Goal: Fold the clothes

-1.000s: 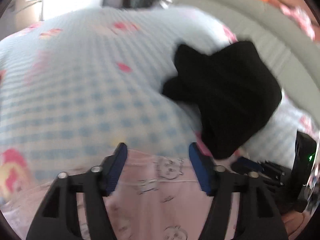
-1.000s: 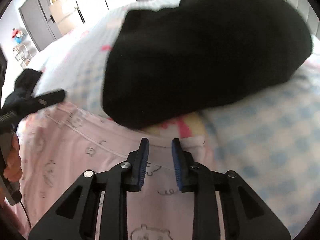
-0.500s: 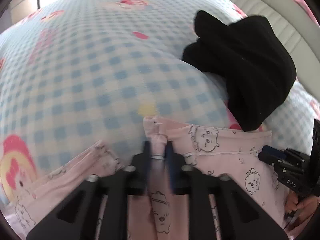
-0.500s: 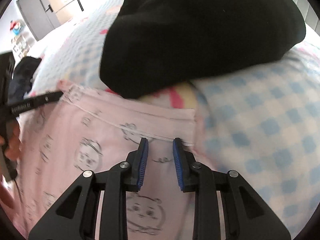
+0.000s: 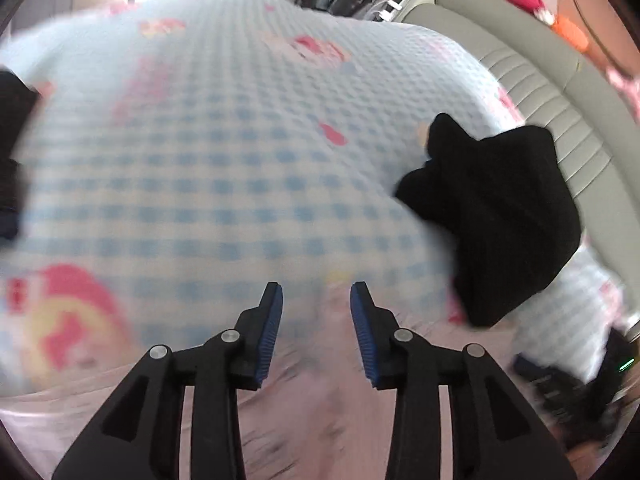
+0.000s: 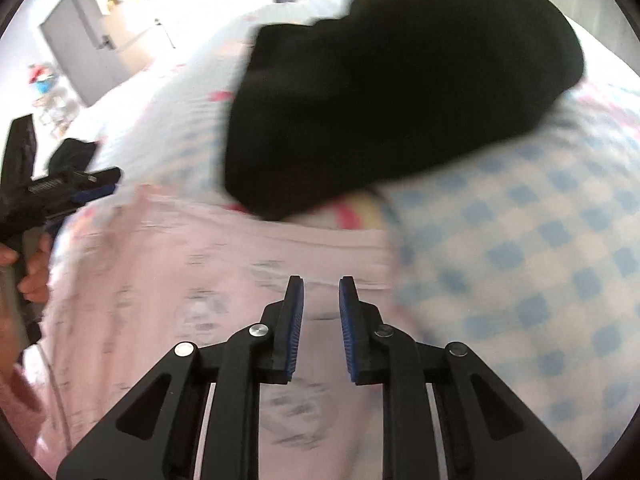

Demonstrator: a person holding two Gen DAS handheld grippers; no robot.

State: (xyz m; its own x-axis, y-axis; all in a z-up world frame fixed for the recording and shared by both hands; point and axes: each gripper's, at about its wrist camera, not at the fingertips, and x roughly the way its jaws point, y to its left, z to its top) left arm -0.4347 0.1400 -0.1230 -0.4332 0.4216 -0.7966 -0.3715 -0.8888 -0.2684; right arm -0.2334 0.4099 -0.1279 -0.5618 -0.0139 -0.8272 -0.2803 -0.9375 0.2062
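**Pink garment flat on the bed, both tools over its far hem**

We see the pink garment (image 6: 208, 300), printed with small cartoon faces, spread on the blue-checked bedspread (image 5: 208, 184). Its far hem runs across just ahead of both tools. A black garment (image 6: 392, 92) lies in a compact heap just beyond that hem, touching or slightly overlapping the pink cloth near its right corner.

Our left tool (image 5: 316, 308) is released, jaws standing wide with only blurred cloth and bedspread between them. Our right tool (image 6: 320, 300) hovers over the pink cloth near the hem with a narrow gap between its pads; we cannot tell whether any fabric is caught there.

We judge the pink cloth to be light, thin and limp: it will sag and crease as soon as it leaves the bed, and a pinch at one point would let the rest trail. The stitched hem and its corners look like the firmest places to take hold, one tool at each.

For room, the bedspread to the left lies broad and bare, apart from dark things at its far left edge. To the right the black heap and the padded headboard (image 5: 532, 80) crowd the space, so any sweep toward that side risks dragging the black garment along.
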